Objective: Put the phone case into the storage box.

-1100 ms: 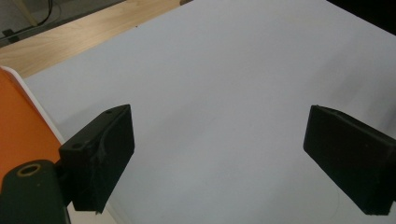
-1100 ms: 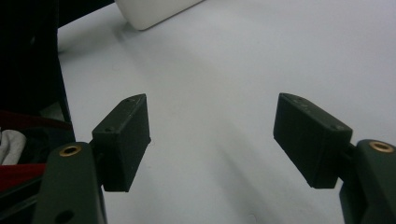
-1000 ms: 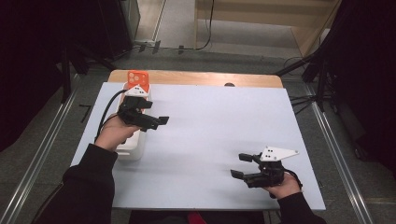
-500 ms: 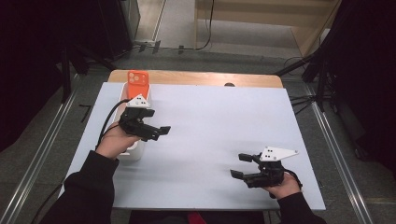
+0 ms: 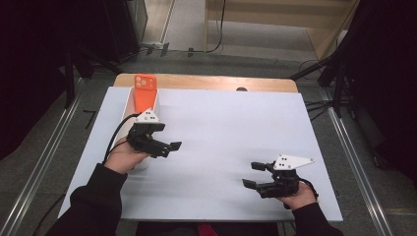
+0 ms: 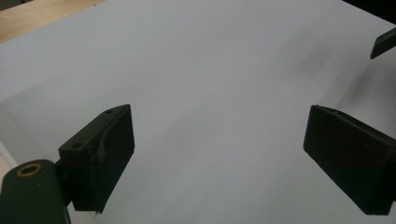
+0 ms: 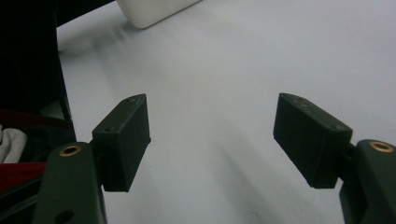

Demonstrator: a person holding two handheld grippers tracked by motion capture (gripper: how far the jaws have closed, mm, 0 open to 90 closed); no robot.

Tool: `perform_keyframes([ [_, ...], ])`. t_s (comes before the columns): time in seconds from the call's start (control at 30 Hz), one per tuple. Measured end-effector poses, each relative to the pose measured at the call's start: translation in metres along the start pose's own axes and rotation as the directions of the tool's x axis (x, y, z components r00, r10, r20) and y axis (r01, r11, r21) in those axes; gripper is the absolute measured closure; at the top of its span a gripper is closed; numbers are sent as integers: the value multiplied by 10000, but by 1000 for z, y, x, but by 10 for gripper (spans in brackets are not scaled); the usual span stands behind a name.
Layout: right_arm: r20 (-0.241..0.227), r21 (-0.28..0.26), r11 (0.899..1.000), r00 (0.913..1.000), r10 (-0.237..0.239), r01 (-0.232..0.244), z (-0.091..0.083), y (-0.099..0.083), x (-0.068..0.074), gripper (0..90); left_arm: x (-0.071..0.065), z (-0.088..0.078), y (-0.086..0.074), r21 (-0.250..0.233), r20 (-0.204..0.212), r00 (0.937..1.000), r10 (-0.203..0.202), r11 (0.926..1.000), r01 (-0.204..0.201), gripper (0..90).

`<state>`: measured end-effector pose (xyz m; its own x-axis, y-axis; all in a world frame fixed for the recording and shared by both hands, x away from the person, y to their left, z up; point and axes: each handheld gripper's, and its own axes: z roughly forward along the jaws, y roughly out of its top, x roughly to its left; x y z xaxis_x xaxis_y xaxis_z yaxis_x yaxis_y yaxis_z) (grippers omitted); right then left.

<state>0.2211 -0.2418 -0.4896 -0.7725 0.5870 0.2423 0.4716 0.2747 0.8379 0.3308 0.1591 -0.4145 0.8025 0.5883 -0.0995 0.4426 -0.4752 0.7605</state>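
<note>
Orange plastic marks the far left of the scene: a phone (image 5: 145, 92) leans upright in the far end of a white box (image 5: 132, 105) that lies along the left edge of the pale sheet (image 5: 221, 132) covering the wooden table (image 5: 206, 82). It probably stands propped so its edges are free for jaws to close on. Just nearer the person, the left gripper (image 5: 169, 147) hangs over the sheet beside that box, its cable looping back over the box, jaws apart with nothing between them; it is the tool closest to the phone and looks placed for a reach toward it. Across a wide stretch of bare sheet, the right gripper (image 5: 252, 175) rests low near the front right, also spread and empty, apparently waiting its turn. The high view gives the phone and both hands together. The left gripper view adds a close look at the bare sheet between its jaws (image 6: 219, 154) and a tip of the other tool at the upper right edge. The right gripper view (image 7: 212, 140) shows the gap between its pads and a corner of the white box (image 7: 154, 11) at the top.
</note>
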Motion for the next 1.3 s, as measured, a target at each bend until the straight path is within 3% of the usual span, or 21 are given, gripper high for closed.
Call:
perform_keyframes([
  [0.47, -7, 52, 10000, 10000, 7, -7, 0, 0, 0, 260, -13, -2, -16, -495, 155, 9994, 307, 9983, -299, 90],
  [1.3, -24, 44, 10000, 10000, 8, -7, 1, 0, 1, 260, -33, -3, -44, -425, 371, 9972, 650, 9971, -635, 89],
])
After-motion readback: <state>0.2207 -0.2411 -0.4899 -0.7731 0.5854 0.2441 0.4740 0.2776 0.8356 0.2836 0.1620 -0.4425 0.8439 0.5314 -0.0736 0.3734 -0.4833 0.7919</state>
